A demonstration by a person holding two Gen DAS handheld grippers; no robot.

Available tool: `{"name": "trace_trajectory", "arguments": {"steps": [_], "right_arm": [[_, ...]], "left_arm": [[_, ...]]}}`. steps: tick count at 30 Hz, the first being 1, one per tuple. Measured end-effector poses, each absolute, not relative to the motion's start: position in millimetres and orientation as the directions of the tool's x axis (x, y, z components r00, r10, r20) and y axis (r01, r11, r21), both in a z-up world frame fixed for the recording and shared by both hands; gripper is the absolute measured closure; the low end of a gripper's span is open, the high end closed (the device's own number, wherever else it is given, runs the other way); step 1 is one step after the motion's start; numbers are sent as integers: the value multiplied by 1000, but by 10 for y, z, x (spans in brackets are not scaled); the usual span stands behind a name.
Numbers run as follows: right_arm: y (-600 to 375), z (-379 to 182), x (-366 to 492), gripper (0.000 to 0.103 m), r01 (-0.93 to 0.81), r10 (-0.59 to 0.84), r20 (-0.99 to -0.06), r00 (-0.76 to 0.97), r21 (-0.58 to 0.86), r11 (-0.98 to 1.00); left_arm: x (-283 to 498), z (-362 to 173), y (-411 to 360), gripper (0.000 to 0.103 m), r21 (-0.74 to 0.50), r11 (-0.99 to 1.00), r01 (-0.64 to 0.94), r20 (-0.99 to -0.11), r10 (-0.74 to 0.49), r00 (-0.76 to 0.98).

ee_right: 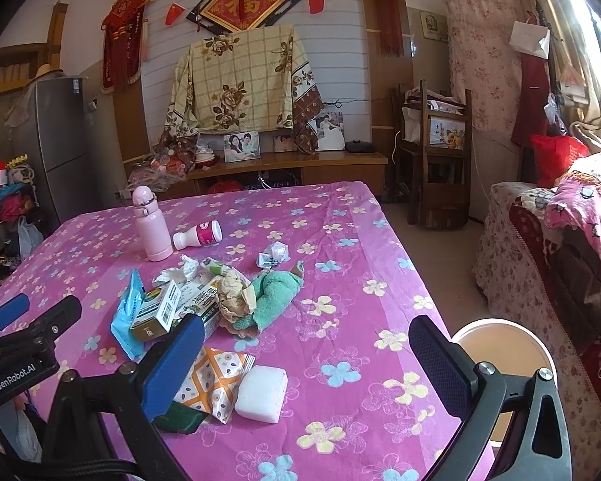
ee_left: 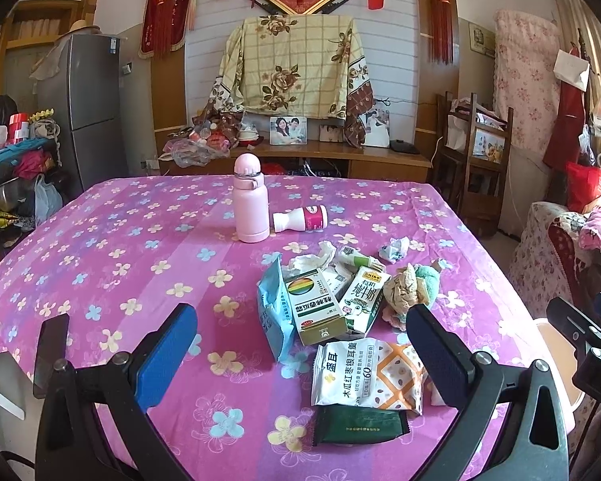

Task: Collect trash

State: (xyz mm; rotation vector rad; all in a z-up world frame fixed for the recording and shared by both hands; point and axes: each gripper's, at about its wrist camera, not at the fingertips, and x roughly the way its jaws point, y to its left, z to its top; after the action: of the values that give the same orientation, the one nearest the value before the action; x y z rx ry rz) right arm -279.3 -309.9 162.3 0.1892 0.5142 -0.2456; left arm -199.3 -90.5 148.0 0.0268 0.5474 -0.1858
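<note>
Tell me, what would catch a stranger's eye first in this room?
Likely the bright pink flower-print tablecloth, and the heap of wrappers and cartons near its right side, with a green-and-white cardboard box on top. Behind the heap stands an upright pale pink flask, a small white bottle with a pink label lying beside it. Both open blue-padded grippers frame the view.

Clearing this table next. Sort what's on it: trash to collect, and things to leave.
Trash: snack packet, dark green wrapper, medicine box, milk carton, blue pouch, crumpled paper, tipped bottle.

Likely stays: pink flask, green cloth, white sponge.
</note>
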Motion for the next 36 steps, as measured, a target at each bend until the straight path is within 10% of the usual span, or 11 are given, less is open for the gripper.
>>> {"name": "trace_trajectory", "arguments": {"steps": [36], "right_arm": [[-3071,1640,-2782,0,282,-195,-500,844,103,954]], "left_arm": [[-2003,1451,-908,0,-61,978,199,-527,-201,826]]}}
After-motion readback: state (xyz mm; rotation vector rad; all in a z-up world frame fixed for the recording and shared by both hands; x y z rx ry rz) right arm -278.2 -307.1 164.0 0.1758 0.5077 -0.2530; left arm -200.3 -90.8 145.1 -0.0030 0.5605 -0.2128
